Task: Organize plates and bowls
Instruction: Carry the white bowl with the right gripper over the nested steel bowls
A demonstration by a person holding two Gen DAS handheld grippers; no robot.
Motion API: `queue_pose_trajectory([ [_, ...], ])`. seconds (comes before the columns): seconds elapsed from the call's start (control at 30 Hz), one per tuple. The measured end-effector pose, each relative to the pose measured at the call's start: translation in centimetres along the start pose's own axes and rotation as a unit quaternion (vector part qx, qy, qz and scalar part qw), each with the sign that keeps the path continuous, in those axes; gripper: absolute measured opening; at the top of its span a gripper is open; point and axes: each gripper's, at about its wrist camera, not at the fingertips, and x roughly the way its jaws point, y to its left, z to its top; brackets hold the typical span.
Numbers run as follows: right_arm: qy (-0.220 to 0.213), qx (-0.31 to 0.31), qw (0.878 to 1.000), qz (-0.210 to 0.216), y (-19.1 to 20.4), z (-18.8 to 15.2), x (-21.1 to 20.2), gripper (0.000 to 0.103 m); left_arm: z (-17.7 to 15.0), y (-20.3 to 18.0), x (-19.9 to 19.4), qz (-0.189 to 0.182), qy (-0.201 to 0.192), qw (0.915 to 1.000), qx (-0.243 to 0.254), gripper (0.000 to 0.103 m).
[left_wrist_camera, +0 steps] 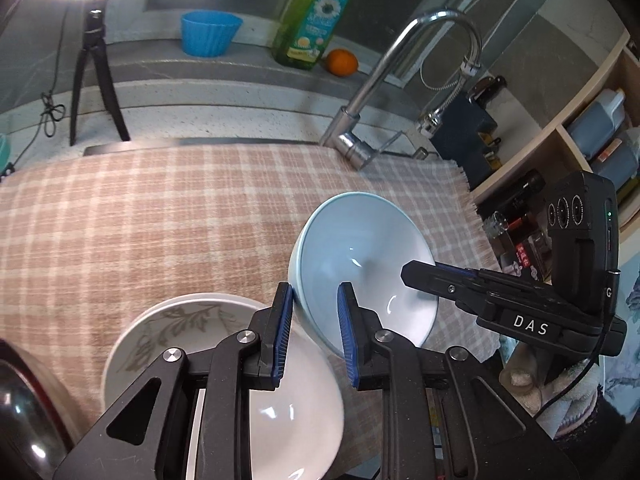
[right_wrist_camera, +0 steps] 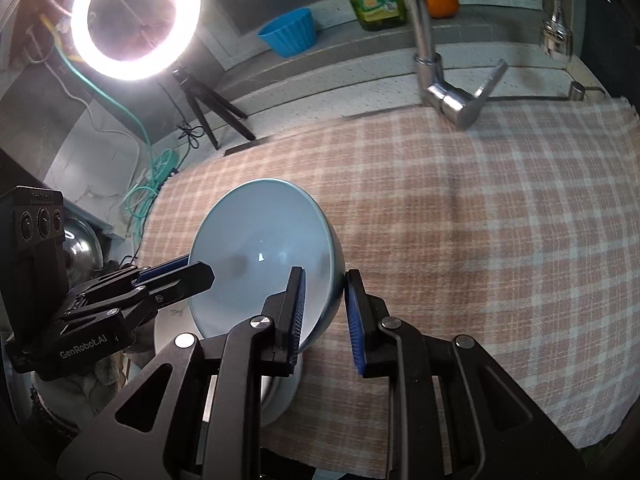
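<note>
A light blue bowl (left_wrist_camera: 360, 256) (right_wrist_camera: 260, 256) hangs tilted above the checked cloth (left_wrist_camera: 160, 220) (right_wrist_camera: 480, 220), held by its rim from two opposite sides. My left gripper (left_wrist_camera: 316, 296) (right_wrist_camera: 196, 270) is shut on one side of the rim, one pad inside the bowl and one outside. My right gripper (right_wrist_camera: 325, 280) (left_wrist_camera: 424, 274) is shut on the other side in the same way. Below the bowl a white plate with a leaf pattern (left_wrist_camera: 168, 332) lies on the cloth, with a white bowl (left_wrist_camera: 296, 400) sitting in it.
A chrome faucet (left_wrist_camera: 360, 140) (right_wrist_camera: 444, 96) stands at the back edge of the cloth. On the ledge behind are a blue cup (left_wrist_camera: 210, 34), a green soap bottle (left_wrist_camera: 312, 16) and an orange (left_wrist_camera: 341, 62). A ring light on a tripod (right_wrist_camera: 136, 20) stands left, shelves (left_wrist_camera: 580, 128) right, and a metal pot (left_wrist_camera: 24, 408) near left.
</note>
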Motion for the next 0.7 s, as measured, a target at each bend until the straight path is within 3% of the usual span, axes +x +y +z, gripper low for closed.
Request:
queue_pose_trajectory([
  [0.7, 0.024, -0.099, 0.992, 0.068, 14.2, -0.7, 3.7, 0.022, -3.9, 8.7, -11.2, 0.053, -0.077, 0.992, -0.085, 0.021],
])
